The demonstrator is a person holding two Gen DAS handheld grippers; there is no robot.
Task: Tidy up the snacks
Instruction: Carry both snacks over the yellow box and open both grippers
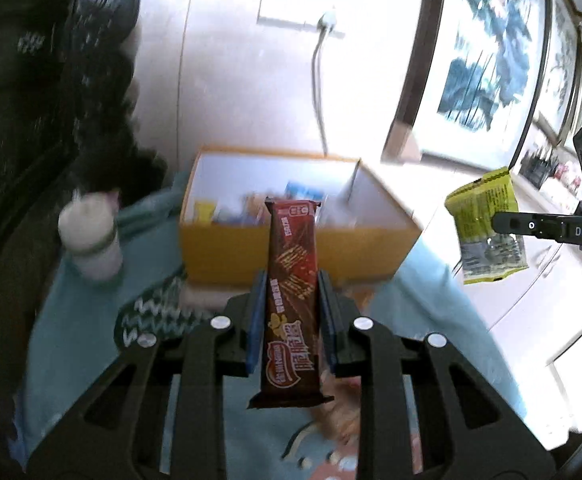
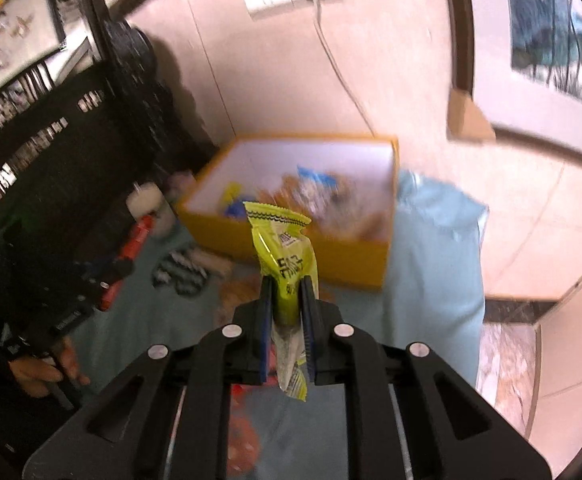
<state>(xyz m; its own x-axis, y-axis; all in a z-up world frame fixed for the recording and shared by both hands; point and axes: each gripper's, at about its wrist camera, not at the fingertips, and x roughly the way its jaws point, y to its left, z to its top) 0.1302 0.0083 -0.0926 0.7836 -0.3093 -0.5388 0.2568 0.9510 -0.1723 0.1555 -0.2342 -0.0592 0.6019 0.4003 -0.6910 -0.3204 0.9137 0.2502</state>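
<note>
Clamped between my left hand-held gripper (image 1: pixel 291 296) pads was a brown wafer bar (image 1: pixel 291 280), jaws narrow on its sides, long axis running straight out toward 12 o'clock. Dead ahead at 12 sat the yellow box (image 1: pixel 303 248) on a light blue cloth (image 1: pixel 443 304), already holding several blurred snacks. My right hand-held gripper (image 2: pixel 287 300) was pinched tight on a yellow-green snack packet (image 2: pixel 285 256), packet standing up past the pads toward 12; from that wrist the box lay at 12 to 1 o'clock, a bit farther off. From the left wrist view, the right gripper and its packet hung at 3 o'clock, beside the box's right end. Judged the left nearer the box, bar aimed along the drop line. White cup (image 1: pixel 91 236) stood at 10 o'clock, apart from the box.
</note>
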